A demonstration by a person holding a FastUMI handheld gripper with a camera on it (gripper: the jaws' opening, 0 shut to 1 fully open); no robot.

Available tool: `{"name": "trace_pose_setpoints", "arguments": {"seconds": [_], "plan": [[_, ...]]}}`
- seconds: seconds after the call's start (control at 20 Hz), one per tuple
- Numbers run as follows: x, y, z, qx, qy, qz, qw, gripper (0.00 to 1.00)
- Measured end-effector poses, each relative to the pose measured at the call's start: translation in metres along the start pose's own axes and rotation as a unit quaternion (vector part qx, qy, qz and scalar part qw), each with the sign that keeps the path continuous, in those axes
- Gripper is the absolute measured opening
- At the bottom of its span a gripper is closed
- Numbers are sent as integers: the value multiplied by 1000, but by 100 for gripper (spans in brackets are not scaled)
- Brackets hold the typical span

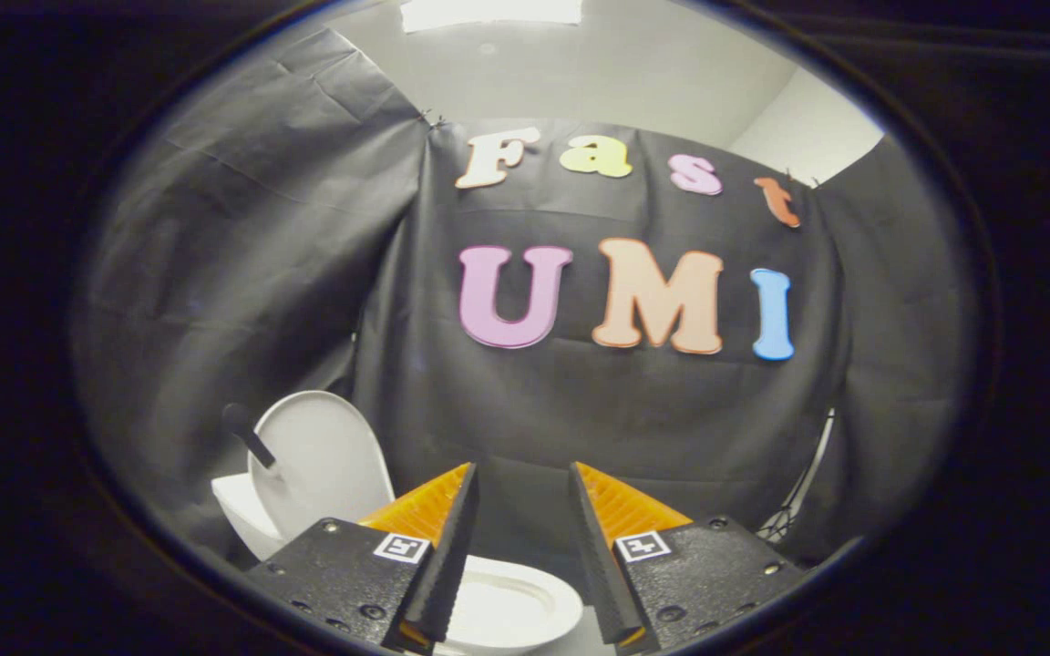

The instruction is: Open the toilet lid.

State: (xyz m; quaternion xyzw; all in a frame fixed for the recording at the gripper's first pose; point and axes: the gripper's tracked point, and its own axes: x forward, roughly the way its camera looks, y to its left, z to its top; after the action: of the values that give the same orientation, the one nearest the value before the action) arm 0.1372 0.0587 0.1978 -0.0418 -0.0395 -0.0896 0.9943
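Observation:
A white toilet stands low down, beneath and to the left of my fingers. Its lid (320, 460) stands raised, leaning back against the white tank (242, 519). A dark handle (247, 433) sticks out from the lid's left side. The white seat ring and bowl (511, 606) lie below, between the fingers. My gripper (522, 478) is open above the bowl with nothing between its fingers, apart from the lid.
Black cloth forms the booth's walls behind and to the left of the toilet. A white wall and a ceiling light (488, 11) show above the cloth. A thin white frame (803, 497) runs down the right side of the cloth.

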Motion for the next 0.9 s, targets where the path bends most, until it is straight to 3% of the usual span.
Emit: {"name": "trace_pose_setpoints", "arguments": {"seconds": [0.2,0.5,0.7,0.9], "plan": [[-31,-53,-10,28,-21,-29,999,60],[-71,-89,-69,57,-34,-51,996,72],[-98,-106,-100,23,-33,-70,997,84],[-121,-104,-116,-14,-39,-55,998,96]]}}
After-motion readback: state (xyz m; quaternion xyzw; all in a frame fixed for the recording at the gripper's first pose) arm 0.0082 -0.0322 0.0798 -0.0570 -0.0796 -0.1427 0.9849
